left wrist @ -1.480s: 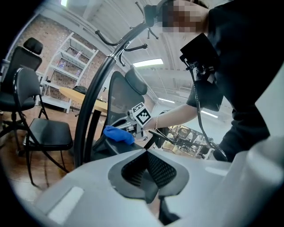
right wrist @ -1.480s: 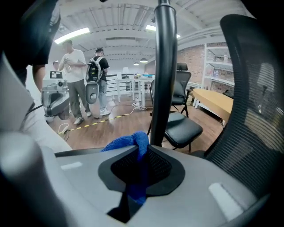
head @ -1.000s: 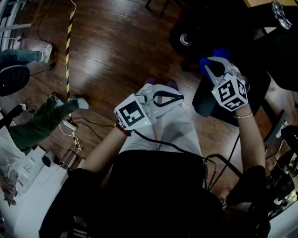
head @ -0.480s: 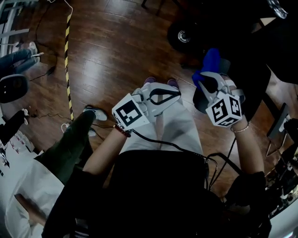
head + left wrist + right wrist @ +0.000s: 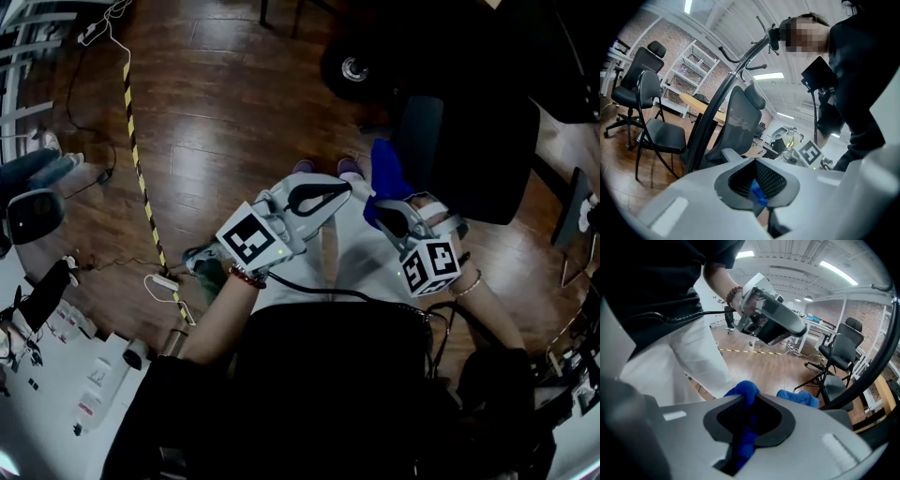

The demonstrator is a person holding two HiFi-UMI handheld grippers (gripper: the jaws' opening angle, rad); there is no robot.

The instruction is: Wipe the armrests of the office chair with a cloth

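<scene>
Cloth point(image 5: 742, 393): blue, fuzzy, all bunched up | right gripper point(image 5: 739, 452) clamped tight on it | left gripper point(image 5: 762, 212) pinched closed, holding nothing

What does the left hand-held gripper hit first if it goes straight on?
Most likely the blue cloth clamped in the right hand-held gripper: the left hand-held gripper, jaws together, points straight at it. Whether they touch is unclear.

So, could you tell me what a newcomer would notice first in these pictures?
The bright blue cloth, clamped in the right hand-held gripper at centre, stands out against the dark wood floor. Just beyond it stands the black office chair, and the left hand-held gripper points at the cloth.
</scene>
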